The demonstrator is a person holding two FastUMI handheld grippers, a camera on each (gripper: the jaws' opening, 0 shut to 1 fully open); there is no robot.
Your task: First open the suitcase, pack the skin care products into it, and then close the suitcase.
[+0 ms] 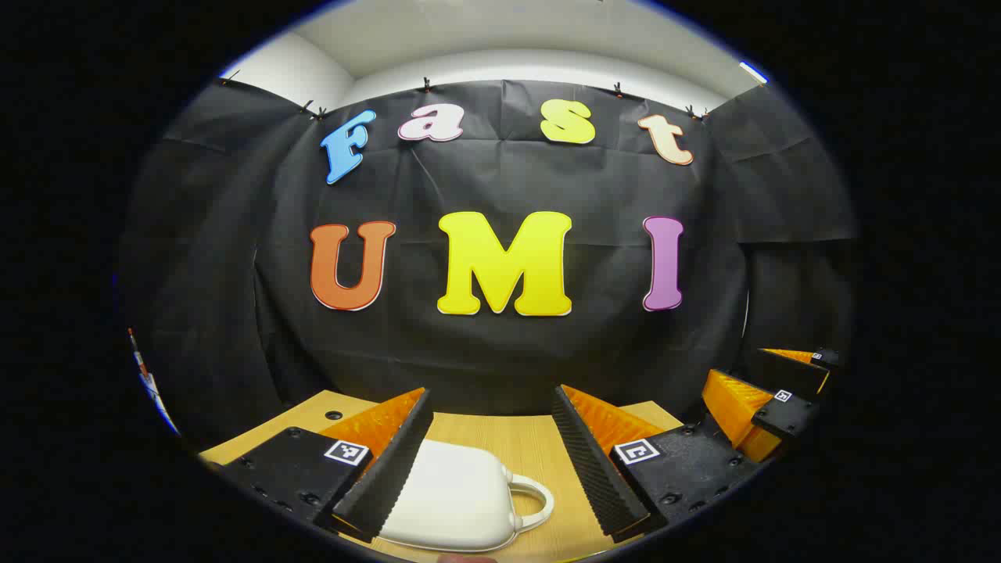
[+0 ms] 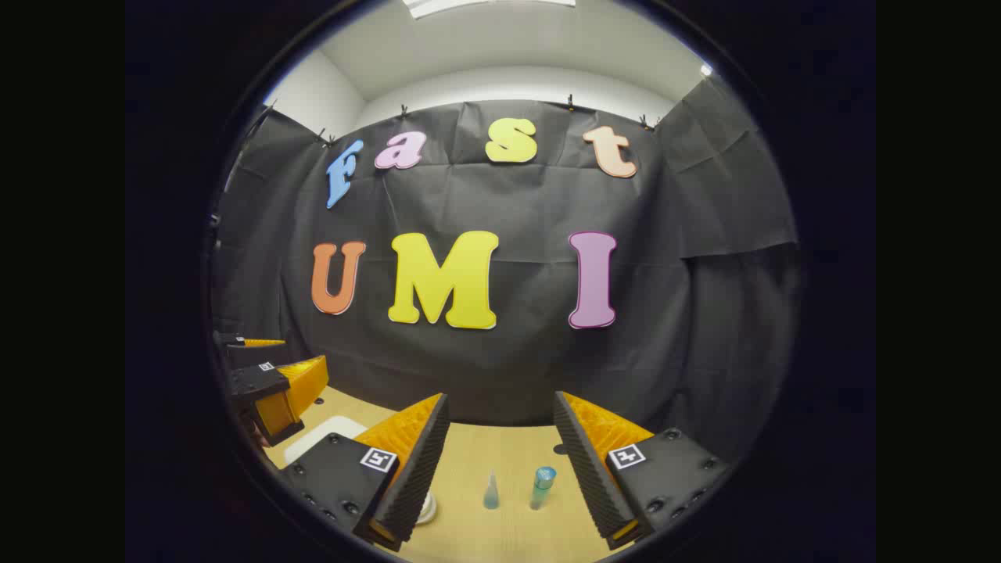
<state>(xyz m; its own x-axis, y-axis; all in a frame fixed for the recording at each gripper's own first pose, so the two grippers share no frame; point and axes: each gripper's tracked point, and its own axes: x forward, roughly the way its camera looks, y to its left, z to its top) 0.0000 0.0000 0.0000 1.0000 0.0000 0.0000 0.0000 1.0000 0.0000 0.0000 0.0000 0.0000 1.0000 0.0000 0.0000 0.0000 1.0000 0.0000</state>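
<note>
We are at the very first step: the suitcase (image 1: 461, 496) is shut and we need to open it. It is small and white, and it lies flat on the table (image 1: 532, 442) with its handle (image 1: 532, 500) to the right in the left gripper view. Our left hand-held gripper (image 1: 493, 461) hangs above it with its fingers spread wide, holding nothing. The case sits low between those fingers, partly under the left one.

Our right hand-held gripper (image 2: 500, 465) is spread wide too, and it holds nothing. Below it on the table stand two small skin care things, a little clear bottle (image 2: 491, 493) and a tube with a blue cap (image 2: 542, 486), just beside each other. A round white thing (image 2: 426, 508) peeks out by the left finger; we cannot tell what it is.

Next, we think, one gripper must come down to the case, catch the edge of the lid and lift it up. The other may need to hold the case so it does not slide. The bottles go in after that
</note>
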